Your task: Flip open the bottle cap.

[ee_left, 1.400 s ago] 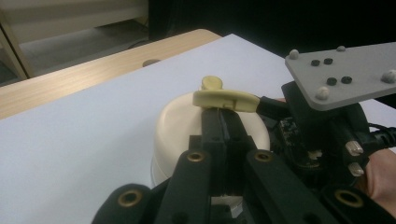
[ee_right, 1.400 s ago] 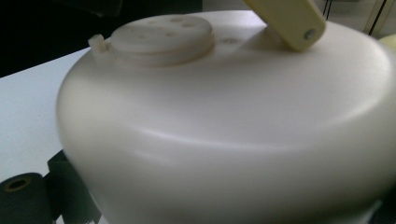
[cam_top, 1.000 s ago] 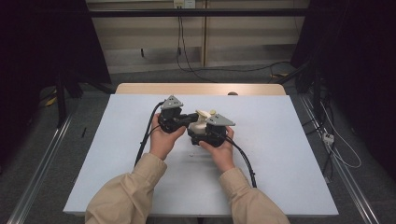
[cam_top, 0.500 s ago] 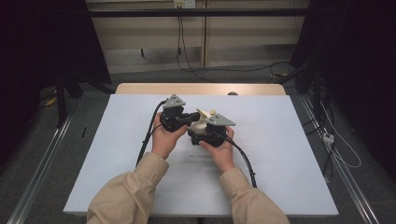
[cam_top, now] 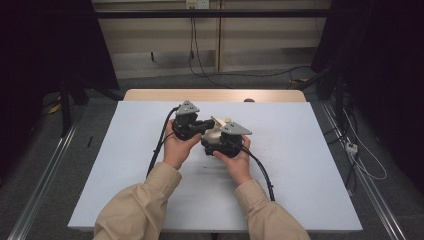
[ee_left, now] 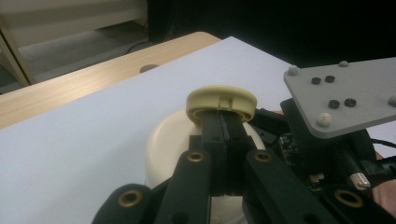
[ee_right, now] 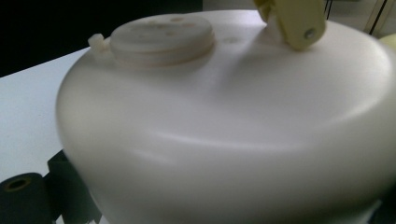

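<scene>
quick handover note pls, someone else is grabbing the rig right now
Left gripper: fingers shut on the rim of the yellowish round plastic cap.
Right gripper: holds the cream rounded plastic container; whether its fingers are shut cannot be seen.
Where: both are held together just above the middle of the white table, cap at the container's top.
Done: both parts gripped.
Left: probably working the cap on or off; which, I can't tell.

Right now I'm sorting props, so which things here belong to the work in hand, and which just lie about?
In use:
- cream container, held by the right tool
- yellowish cap, pinched by the left tool

Lying about:
- cables on the floor
- wooden tabletop edge
</scene>
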Available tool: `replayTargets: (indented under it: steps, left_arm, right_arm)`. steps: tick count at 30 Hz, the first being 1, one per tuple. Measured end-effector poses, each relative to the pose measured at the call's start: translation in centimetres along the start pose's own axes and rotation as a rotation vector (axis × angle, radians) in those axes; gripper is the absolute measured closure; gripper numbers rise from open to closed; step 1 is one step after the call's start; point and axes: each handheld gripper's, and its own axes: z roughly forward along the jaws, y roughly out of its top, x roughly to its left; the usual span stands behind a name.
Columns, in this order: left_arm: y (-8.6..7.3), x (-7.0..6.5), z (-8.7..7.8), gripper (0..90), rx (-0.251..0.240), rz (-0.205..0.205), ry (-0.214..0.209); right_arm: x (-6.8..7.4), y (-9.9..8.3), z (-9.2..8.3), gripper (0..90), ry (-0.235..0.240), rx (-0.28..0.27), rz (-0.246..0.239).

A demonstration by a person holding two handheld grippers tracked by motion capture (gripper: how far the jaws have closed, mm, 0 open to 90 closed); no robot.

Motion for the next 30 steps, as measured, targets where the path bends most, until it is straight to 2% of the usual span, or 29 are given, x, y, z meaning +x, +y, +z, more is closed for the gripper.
replayTargets:
  steps: [30]
  left_arm:
    - [0.71,-0.26,0.67,90.0,-0.004,-0.009,-0.008]
  right_arm:
    - [0.0,-0.02,-0.01,5.6,0.0,-0.001,0.0]
